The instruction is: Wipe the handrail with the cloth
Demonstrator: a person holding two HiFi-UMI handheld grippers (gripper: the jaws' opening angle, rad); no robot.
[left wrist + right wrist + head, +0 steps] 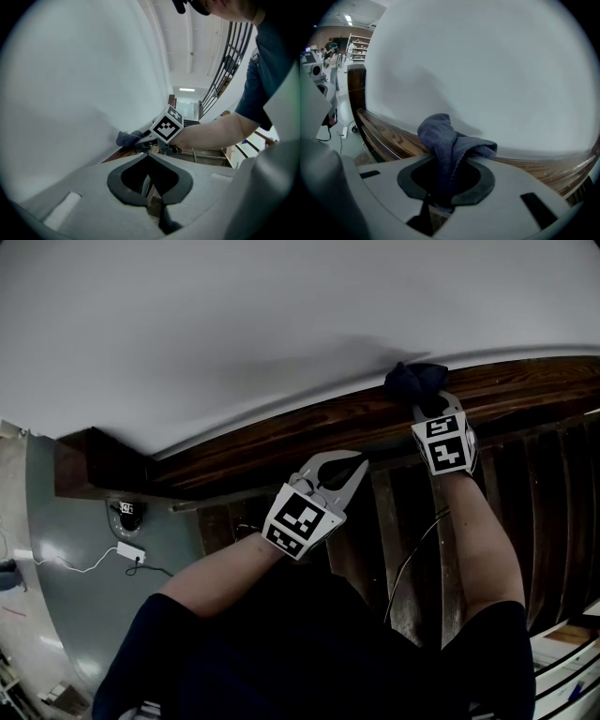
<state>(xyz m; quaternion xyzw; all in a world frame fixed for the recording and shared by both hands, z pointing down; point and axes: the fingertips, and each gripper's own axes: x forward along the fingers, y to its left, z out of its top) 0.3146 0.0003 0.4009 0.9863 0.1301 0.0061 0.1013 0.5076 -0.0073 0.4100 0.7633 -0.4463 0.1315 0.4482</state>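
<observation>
A dark blue cloth (449, 145), bunched and folded over, is pinched in my right gripper (422, 401). It rests on top of the dark, grained wooden handrail (319, 427), which runs along a white wall (234, 324).

Cloth (451, 140): plain slate blue, between the right jaws.
Handrail (386, 133): dark brown wood with lighter streaked grain, just beyond the right jaws.
Wall (487, 70): plain pale grey-white, beyond both pairs of jaws.
Right gripper (451, 161): light grey shell, black pads lining the jaws.
Left gripper (148, 157): light grey shell, black pads.
Left cube (300, 519): white faces, black square markers, behind the jaws.
Right cube (444, 442): white faces, black square markers.
Balusters (562, 512): dark brown, under the right jaws.
Sleeve (272, 70): dark navy.
Floor (66, 549): dull grey-green, well left of the left jaws.
</observation>
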